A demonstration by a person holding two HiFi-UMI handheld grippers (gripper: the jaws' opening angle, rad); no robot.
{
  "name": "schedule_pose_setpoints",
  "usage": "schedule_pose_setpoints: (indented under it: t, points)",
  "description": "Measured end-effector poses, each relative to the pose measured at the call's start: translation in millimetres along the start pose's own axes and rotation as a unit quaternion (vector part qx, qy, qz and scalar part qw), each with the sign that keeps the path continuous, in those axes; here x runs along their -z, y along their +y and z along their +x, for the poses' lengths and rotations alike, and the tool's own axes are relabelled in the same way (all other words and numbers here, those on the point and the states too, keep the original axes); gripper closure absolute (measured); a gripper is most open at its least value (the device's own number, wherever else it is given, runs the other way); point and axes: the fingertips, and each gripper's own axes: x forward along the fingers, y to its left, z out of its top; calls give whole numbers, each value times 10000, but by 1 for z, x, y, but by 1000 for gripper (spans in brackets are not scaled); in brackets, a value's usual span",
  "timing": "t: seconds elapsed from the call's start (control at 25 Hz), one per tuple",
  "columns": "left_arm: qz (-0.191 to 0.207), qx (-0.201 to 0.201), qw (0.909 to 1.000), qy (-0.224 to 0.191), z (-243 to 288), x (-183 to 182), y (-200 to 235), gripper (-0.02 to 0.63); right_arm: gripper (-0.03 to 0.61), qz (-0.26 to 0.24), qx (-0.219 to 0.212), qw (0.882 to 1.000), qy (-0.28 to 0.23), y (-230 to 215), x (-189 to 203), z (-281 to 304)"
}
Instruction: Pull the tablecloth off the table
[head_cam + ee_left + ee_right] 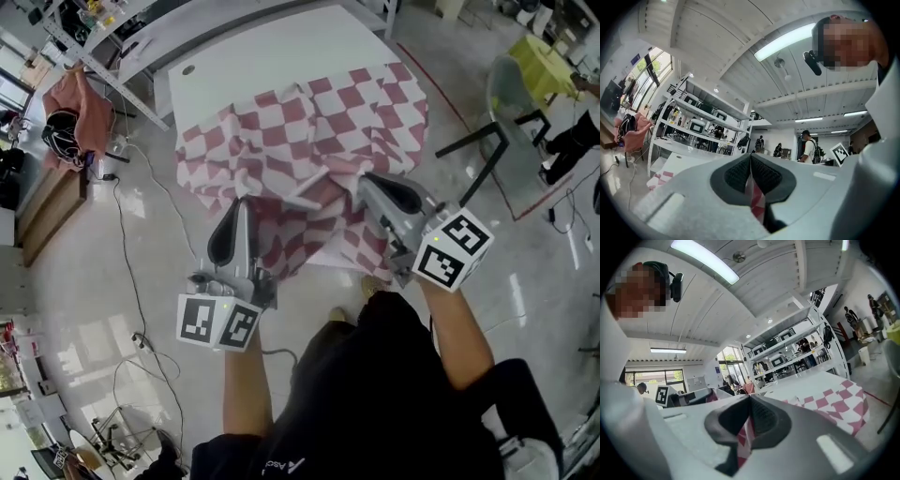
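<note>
The tablecloth (309,141), judged light, limp and easily bunched, is clamped at its near edge in the closed jaws of the left gripper (240,206) and right gripper (367,182), 2 well-spread holds.

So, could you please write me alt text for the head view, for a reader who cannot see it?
Seen from above, a person's left tongs and right tongs are each shut on the near edge of a rumpled red-and-white checked tablecloth, which covers the near part of a white table, the far part bare.
</note>
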Motion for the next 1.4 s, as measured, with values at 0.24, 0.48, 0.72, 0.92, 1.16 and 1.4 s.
schedule_pose_setpoints:
  t: [0.24,0.48,0.72,0.92,1.16,1.4]
  points:
    - [77,328,9992,-223,-139,-48,-54,603,574,-123,-10,9994,-330,135,5,-83]
    - [184,523,9967,-600,-175,-88,-82,603,574,-335,-243,9975,-572,183,-19,-113]
    - [192,578,9960,-659,-185,-88,-113,601,574,-225,-399,9966,-686,192,-23,-146]
    - [145,433,9976,-523,-131,-65,-164,601,574,-54,-478,9969,-623,122,-41,-180]
    - [-57,33,9993,-366,-132,-59,-151,601,574,87,-677,9968,-412,112,-35,-176]
    - [-211,-196,9990,-346,-138,-48,-148,601,574,47,-835,9961,-292,108,-29,-179]
